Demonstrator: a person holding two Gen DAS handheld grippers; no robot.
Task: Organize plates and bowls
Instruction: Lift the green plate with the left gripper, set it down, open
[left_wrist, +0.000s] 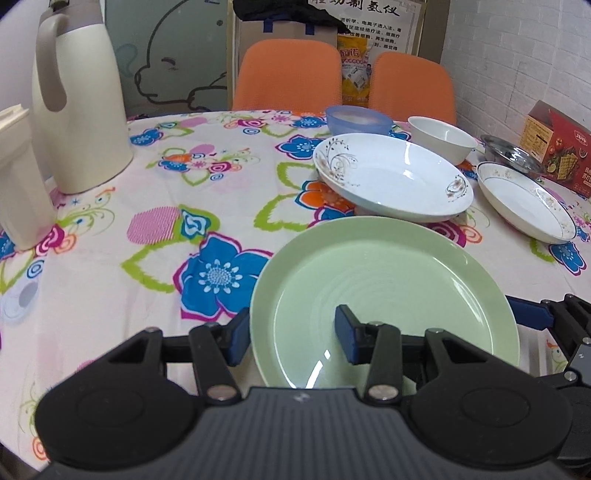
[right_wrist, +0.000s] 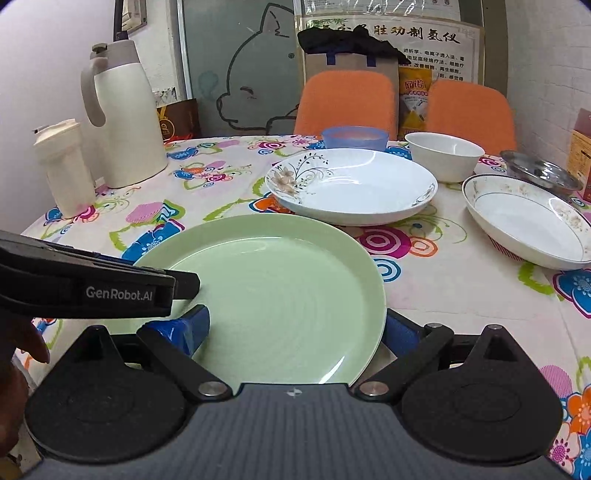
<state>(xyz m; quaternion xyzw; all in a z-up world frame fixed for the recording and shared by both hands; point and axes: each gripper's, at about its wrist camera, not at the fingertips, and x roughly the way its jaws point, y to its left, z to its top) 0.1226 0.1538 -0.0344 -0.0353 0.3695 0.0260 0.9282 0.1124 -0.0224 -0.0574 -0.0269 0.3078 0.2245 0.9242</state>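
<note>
Both pairs of jaws are standing open around the rim of the green plate (left_wrist: 384, 295), which is lying flat on the bench (left_wrist: 147, 206) at its near edge. The left gripper (left_wrist: 293, 332) is straddling the plate's left rim, one blue pad outside the edge and the other over the plate's face; whether the pads are pressing the rim cannot be told. The right gripper (right_wrist: 295, 332) is straddling the plate's near right rim in the same way, its left pad over the green surface and its right pad just outside the edge. In the right wrist view the left gripper's black body is reaching in from the left over the plate, and part of a hand (right_wrist: 22, 354) is showing at the lower left.

Beyond the green plate a large white floral plate (left_wrist: 391, 177) is sitting near it, its near rim appearing slightly raised in the left wrist view. To its right a smaller white plate with a patterned rim (left_wrist: 524, 206) is resting well apart from the green one. Behind these a blue bowl (left_wrist: 358, 120), a white bowl (left_wrist: 443, 138) and a metal dish (left_wrist: 511, 153) are standing in a loose row. A red box (left_wrist: 557, 151) is sitting at the far right. On the left a cream thermos jug (left_wrist: 77, 107) and a cream lidded bottle (left_wrist: 18, 177) are standing upright beside each other. Two orange chairs (left_wrist: 291, 74) are standing behind the bench.
</note>
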